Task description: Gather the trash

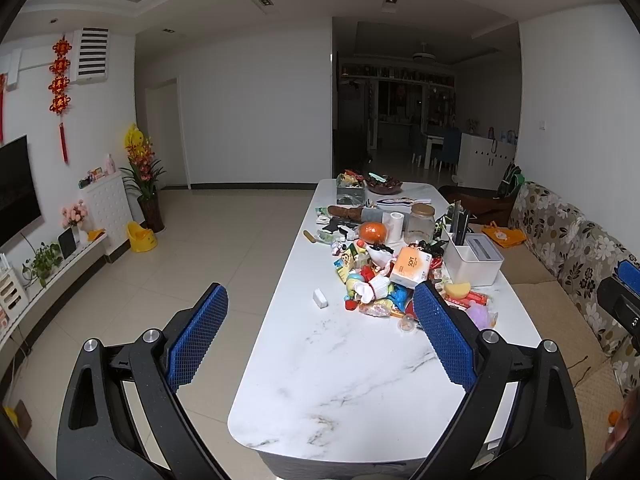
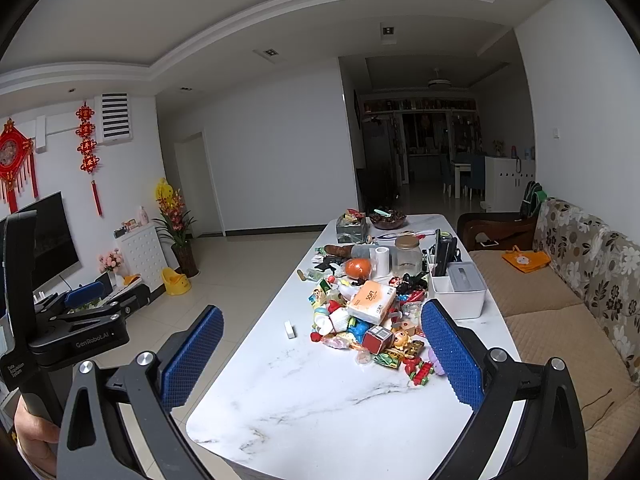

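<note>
Both jaws gape, empty; tissue pack (image 2: 371, 301) reads "SOFT" (left gripper (image 2: 86, 300) body: "GenRobot.AI").

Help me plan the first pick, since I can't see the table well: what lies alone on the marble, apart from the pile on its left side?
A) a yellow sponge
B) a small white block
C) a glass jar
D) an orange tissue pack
B: the white block lies by itself on the bare table, left of the pile, while the tissue pack and jar sit in or behind the clutter.
</note>
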